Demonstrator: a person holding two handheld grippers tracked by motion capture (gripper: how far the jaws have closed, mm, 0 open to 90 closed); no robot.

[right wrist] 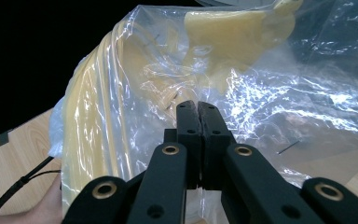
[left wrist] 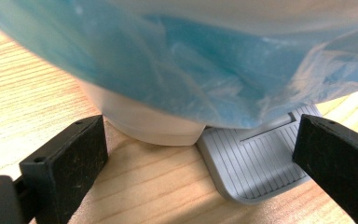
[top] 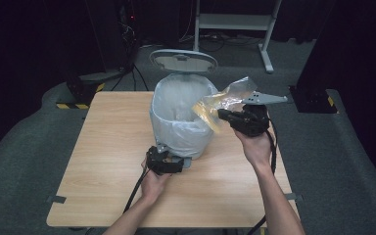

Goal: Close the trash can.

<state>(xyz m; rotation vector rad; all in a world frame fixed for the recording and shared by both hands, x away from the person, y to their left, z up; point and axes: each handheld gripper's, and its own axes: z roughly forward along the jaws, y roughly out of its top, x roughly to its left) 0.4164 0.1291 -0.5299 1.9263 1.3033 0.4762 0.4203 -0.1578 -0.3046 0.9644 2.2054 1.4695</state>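
A lidded pedal bin [top: 181,122] lined with a pale blue bag [left wrist: 177,65] stood near the middle of the wooden table [top: 103,161], its oval lid [top: 183,60] tipped up at the 12 o'clock side of the rim. The right gripper [top: 221,114] hung at about 3 o'clock from the bin's mouth, pointing toward it, and its jaws were clenched on a crumpled clear plastic wrapper [top: 225,98] tinted yellow along its folds. In the right gripper view the two black jaws met flat together with the wrapper [right wrist: 242,84] pinched between them and billowing up and away from the tips. In the high view the wrapper reached over the bin's rim on the right side, above the open liner. The left gripper [top: 169,152] sat low on the table at roughly 6 o'clock from the bin's base, close against it. Its jaws were released and spread wide: in the left gripper view they stood either side of the bin's white foot [left wrist: 154,126] and the grey ribbed pedal [left wrist: 256,163], with one jaw at the pedal's right edge, though whether it touched could not be told.
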